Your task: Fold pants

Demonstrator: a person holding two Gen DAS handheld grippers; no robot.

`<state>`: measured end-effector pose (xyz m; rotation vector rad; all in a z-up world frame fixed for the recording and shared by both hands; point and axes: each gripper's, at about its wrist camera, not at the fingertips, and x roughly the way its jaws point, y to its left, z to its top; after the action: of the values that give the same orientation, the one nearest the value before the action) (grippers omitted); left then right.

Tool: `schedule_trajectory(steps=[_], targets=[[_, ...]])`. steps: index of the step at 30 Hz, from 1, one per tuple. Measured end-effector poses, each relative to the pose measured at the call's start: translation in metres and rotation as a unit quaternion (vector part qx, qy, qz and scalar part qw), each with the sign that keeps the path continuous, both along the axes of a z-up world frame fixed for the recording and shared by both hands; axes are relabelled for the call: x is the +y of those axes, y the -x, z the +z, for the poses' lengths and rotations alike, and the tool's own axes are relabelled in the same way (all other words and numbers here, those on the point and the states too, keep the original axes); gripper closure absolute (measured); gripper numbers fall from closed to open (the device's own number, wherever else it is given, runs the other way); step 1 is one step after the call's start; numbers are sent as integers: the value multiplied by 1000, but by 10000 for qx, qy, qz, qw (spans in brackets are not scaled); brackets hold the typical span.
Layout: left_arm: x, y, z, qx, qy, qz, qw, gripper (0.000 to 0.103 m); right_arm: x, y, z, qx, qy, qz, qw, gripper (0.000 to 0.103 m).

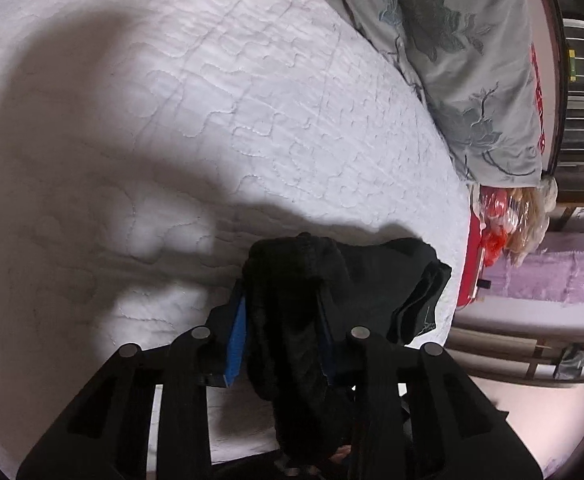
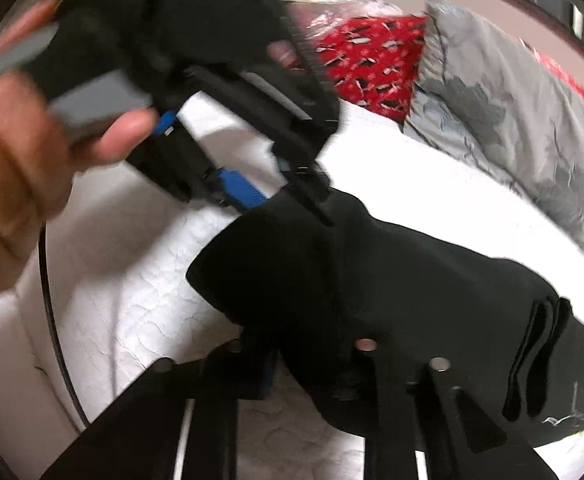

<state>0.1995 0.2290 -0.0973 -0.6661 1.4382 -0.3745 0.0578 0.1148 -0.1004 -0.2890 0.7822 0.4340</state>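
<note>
Left tool [image 1: 282, 312] angled downward, pads pinching black cloth, right tool [image 2: 311, 356] likewise clamped, bare hand [image 2: 24, 176] gripping left handle

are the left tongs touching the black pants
Touching. The left wrist view shows the left tongs closed on a bunched fold of the black pants, cloth pressed between the blue pads.

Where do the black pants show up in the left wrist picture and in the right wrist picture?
Left wrist view: black pants at bottom centre, bunched between the left gripper fingers.
Right wrist view: they spread across the centre and lower right.
Shared landmark: the grey floral pillow, upper right in both.
</note>
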Motion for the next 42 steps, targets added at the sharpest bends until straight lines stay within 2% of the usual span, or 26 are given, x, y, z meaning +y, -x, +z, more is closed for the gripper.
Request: schedule_trajectory(steps=[7, 12, 16, 22, 25, 30, 35, 37, 39, 42], targets=[[-10, 13, 31, -160, 205, 326, 9991, 76, -30, 10, 31, 48, -694, -37, 9976, 91], [-25, 23, 56, -263, 82, 350, 9990, 76, -47, 17, 49, -15, -968, -36, 9953, 91], [-54, 27, 76, -372, -28, 230, 9990, 76, -71, 24, 63, -70, -1232, -114, 9923, 91], [-130, 23, 98, -660, -371, -192, 9969, 76, -137, 23, 76, 3, -1846, -543, 9813, 91], [-176, 13, 94, -625, -501, -432, 9958, 76, -179, 20, 75, 117, -2190, -859, 9719, 91], [-255, -4, 67, -339, -751, -845, 9930, 76, -254, 10, 55, 508, -2748, -1455, 9491, 91], [-318, -9, 43, -217, -1401, -1167, 9830, 75, -321, 3, 18, 1042, -3254, -1997, 9184, 88], [-330, -8, 42, -238, -1588, -1227, 9794, 72, -336, 3, 7, 1244, -3451, -2116, 9059, 86], [-330, -5, 46, -203, -1456, -1228, 9815, 72, -351, 4, -3, 1455, -3720, -2189, 8902, 85], [-315, 0, 59, -227, -1230, -1124, 9858, 72, -361, 9, -5, 1552, -3864, -2157, 8832, 78]])
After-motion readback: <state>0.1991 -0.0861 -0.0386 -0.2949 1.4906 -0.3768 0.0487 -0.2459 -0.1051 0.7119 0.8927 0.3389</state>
